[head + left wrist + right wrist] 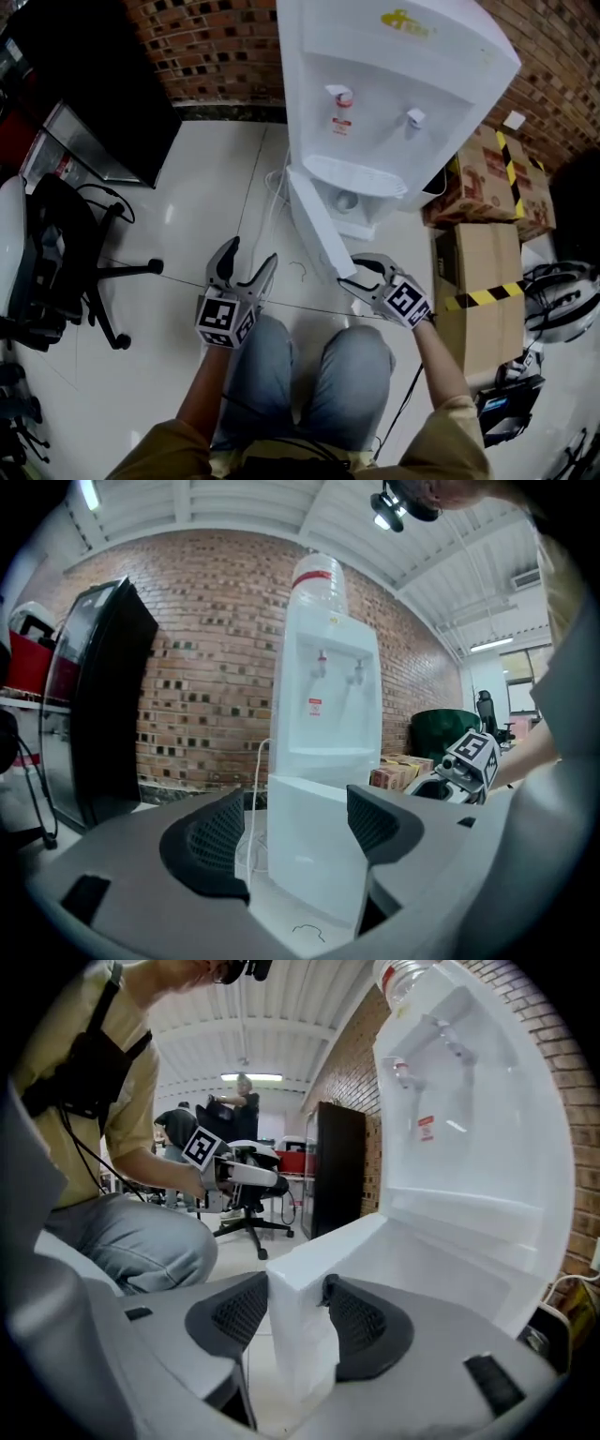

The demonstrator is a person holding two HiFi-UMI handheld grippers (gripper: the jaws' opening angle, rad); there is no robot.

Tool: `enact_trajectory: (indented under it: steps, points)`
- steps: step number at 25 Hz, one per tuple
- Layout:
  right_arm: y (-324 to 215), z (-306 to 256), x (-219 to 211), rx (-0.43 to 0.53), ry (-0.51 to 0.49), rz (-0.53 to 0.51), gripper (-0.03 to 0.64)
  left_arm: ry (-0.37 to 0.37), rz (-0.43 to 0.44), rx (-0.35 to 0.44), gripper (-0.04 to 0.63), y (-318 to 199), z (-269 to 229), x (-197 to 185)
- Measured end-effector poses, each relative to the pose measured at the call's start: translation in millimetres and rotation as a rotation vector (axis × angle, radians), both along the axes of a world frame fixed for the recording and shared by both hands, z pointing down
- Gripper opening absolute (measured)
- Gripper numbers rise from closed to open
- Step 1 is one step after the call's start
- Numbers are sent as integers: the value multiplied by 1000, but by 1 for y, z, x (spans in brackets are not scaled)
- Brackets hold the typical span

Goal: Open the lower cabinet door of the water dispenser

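The white water dispenser (pixel 394 94) stands against the brick wall. Its lower cabinet door (pixel 314 220) is swung out toward me, hinged at the left. My right gripper (pixel 354 278) is shut on the door's free edge. In the right gripper view the white door edge (pixel 298 1354) sits pinched between the two black pads (pixel 361 1321). My left gripper (pixel 251 255) hovers open to the left of the door, above my knee, holding nothing. From the left gripper view the door (pixel 314 846) lies beyond the open jaws, apart from them.
Cardboard boxes (pixel 487 187) with black-and-yellow tape stand right of the dispenser. A black office chair (pixel 66 253) is at the left, with a dark cabinet (pixel 103 84) behind it. A white cord (pixel 272 187) trails on the floor by the dispenser. A white helmet (pixel 562 300) lies at the far right.
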State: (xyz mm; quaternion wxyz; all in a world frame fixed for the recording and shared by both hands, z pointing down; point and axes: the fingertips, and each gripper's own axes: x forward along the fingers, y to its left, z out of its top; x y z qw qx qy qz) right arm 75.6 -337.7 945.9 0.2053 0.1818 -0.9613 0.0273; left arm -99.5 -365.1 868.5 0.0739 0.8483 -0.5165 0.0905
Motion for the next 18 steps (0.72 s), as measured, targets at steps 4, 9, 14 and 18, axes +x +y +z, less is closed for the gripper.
enact_trajectory:
  steps: [4, 9, 14, 18]
  points:
    - [15, 4, -56, -46, -36, -94, 266, -6, -40, -1, 331, 6, 0, -23]
    - [24, 13, -132, -82, -72, -224, 256, -8, -100, 10, 331, 12, 1, -55]
    - [9, 17, -213, -69, -112, -215, 241, -22, -188, -6, 331, 24, -8, -92]
    - [-21, 22, -270, -82, -138, -114, 235, -41, -265, 8, 331, 40, -23, -127]
